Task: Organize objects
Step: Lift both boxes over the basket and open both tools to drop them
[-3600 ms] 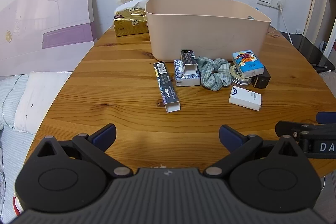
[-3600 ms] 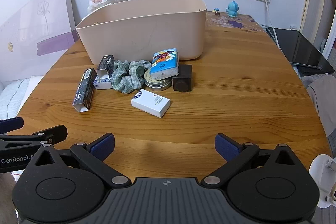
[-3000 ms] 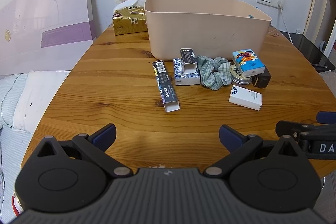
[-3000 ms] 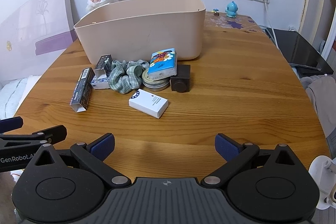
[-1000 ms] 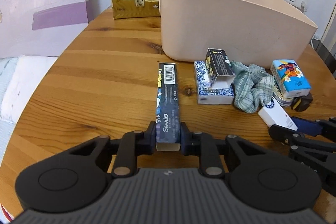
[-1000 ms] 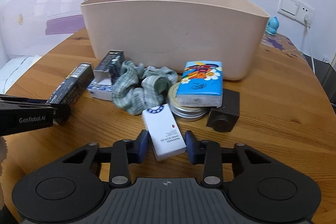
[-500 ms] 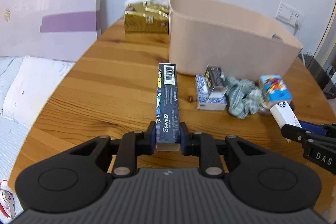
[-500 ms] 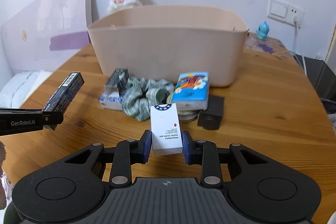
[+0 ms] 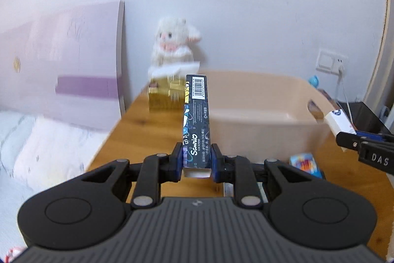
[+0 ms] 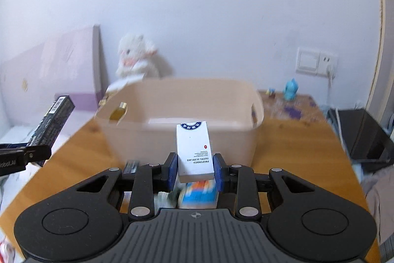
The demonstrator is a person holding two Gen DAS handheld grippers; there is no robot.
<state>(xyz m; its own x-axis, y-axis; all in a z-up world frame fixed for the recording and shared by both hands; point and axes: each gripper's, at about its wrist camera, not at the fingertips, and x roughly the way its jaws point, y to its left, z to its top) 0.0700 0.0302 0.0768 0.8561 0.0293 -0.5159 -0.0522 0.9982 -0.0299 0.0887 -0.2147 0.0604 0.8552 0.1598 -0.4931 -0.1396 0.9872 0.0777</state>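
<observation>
My left gripper [image 9: 196, 163] is shut on a long black Sanrio box [image 9: 196, 120], held in the air in front of the beige bin [image 9: 258, 115]. My right gripper [image 10: 195, 170] is shut on a white hotel-supplies box [image 10: 194, 150], held up in front of the bin [image 10: 182, 120]. The black box [image 10: 50, 123] also shows at the left of the right wrist view, and the white box [image 9: 338, 121] at the right of the left wrist view. A colourful tissue pack [image 9: 305, 163] lies on the table below; it also shows under my right gripper [image 10: 197, 195].
A white plush lamb [image 9: 173, 43] and a gold box [image 9: 165, 96] stand behind the bin's left end. A purple-white board [image 9: 61, 80] leans at the left. A blue figurine [image 10: 290, 89] and a wall socket [image 10: 316, 62] are at the back right. The wooden table [image 10: 295, 139] extends to the right.
Both grippers have risen with their boxes, from just above the table to about the bin's rim height, and moved closer to the bin. Both views are blurred by motion.
</observation>
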